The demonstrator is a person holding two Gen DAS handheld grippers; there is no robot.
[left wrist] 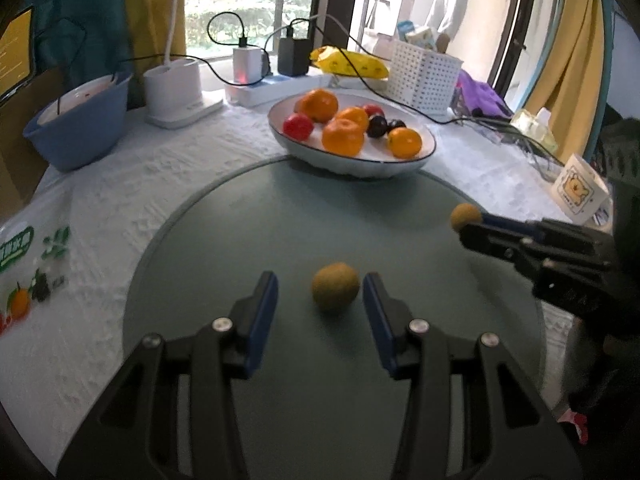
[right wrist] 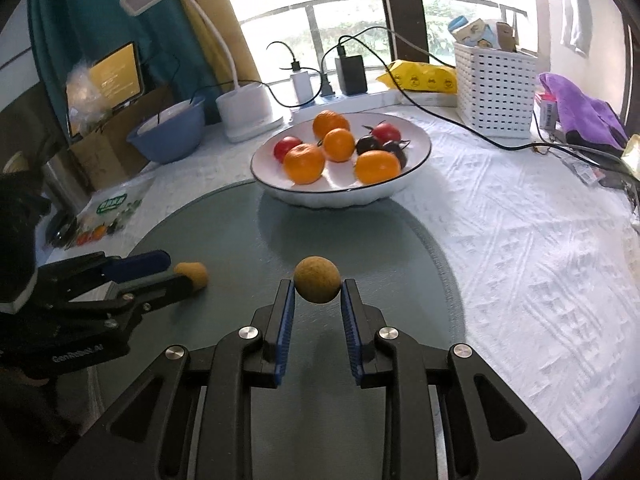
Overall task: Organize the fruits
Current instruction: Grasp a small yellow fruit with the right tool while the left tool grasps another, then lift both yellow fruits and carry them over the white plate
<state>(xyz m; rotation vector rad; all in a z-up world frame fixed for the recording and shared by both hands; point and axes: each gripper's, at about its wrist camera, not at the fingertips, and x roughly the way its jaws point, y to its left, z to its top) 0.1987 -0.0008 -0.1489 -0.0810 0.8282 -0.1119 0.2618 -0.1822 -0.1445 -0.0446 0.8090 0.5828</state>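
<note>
Basket [left wrist: 424,76] well behind fruit bowl [left wrist: 352,160].

A round table covered by a white textured cloth [right wrist: 500,240] is seen, with a grey-green circular glass turntable [left wrist: 320,216] set at its centre, directly beneath and ahead of the tongs. Beyond them, a tall window with a dark metal railing [right wrist: 360,4] is shown, through which bright daylight and green foliage are admitted. Mustard-yellow curtains [left wrist: 572,40] are hung at the far right, and a teal curtain [right wrist: 80,20] at the far left. A dark vertical window frame post [left wrist: 336,0] is placed straight ahead.
</note>
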